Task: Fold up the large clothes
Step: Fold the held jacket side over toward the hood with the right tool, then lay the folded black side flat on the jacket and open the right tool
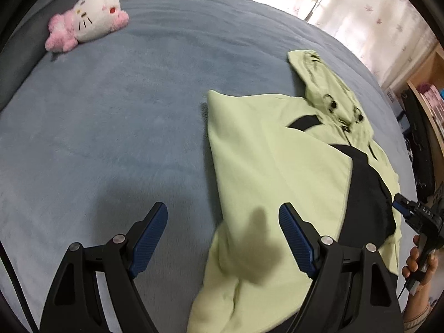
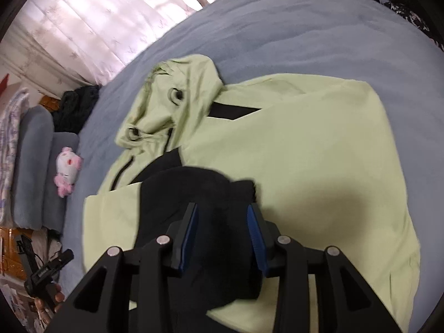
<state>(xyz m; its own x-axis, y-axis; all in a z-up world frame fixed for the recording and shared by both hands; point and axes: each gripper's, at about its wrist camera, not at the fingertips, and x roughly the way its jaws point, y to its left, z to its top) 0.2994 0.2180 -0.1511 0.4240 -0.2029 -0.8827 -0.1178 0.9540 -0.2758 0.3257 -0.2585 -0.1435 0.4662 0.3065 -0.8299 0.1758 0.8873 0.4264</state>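
A light green hooded jacket (image 1: 277, 152) (image 2: 305, 138) with black panels lies spread on the blue-grey bed (image 1: 111, 125) (image 2: 305, 27), its hood (image 2: 172, 88) toward the curtains. A black sleeve part (image 2: 194, 186) (image 1: 369, 194) lies folded over the jacket's body. My left gripper (image 1: 222, 211) stands wide open above the jacket's near left edge, with nothing between its fingers. My right gripper (image 2: 222, 208) is partly open right over the black sleeve part; the cloth lies between and under its fingers, and the pads stand apart from it. The left wrist view shows the right gripper (image 1: 410, 211) at the jacket's right edge, held by a hand (image 1: 419, 260).
A pink and white plush toy (image 1: 88, 19) (image 2: 68, 166) lies near the grey pillow (image 2: 33, 152). Dark clothes (image 2: 75, 105) are piled at the bed's far corner. Pale curtains (image 1: 360, 5) (image 2: 83, 14) hang behind the bed. A wooden shelf (image 1: 427, 88) stands beside it.
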